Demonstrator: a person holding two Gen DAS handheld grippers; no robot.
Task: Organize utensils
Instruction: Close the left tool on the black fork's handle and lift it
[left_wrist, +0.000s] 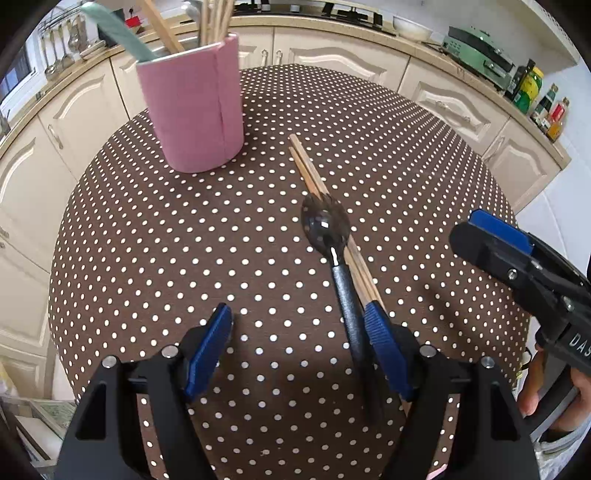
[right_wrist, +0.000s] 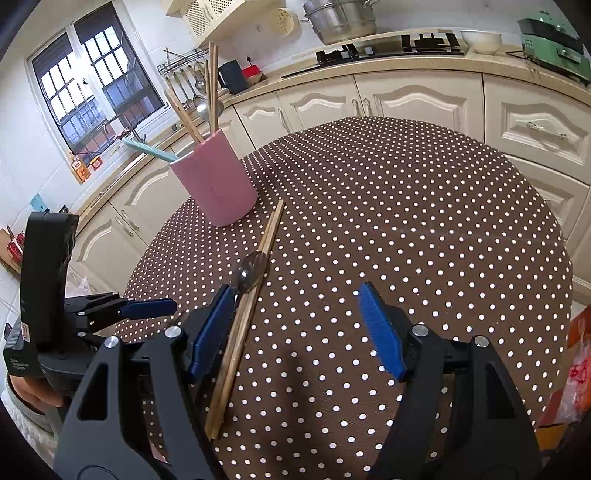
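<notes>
A pink utensil holder (left_wrist: 195, 110) (right_wrist: 218, 184) stands at the far left of the dotted table, with chopsticks and a teal handle sticking out of it. A pair of wooden chopsticks (left_wrist: 312, 173) (right_wrist: 267, 236) lies on the cloth. A black spoon (left_wrist: 325, 225) (right_wrist: 251, 271) rests across them. My left gripper (left_wrist: 297, 308) is open low over the table, and the spoon's handle (left_wrist: 351, 317) runs just inside its right finger. My right gripper (right_wrist: 297, 288) is open too, with the chopsticks just inside its left finger. Neither gripper's pads press on anything.
The round table (left_wrist: 147, 240) has a brown polka-dot cloth. Cream kitchen cabinets (right_wrist: 406, 99) curve around behind it. A green appliance (left_wrist: 476, 51) and bottles (left_wrist: 546, 110) stand on the counter. Each gripper shows in the other's view, close at the side (left_wrist: 491, 236) (right_wrist: 147, 308).
</notes>
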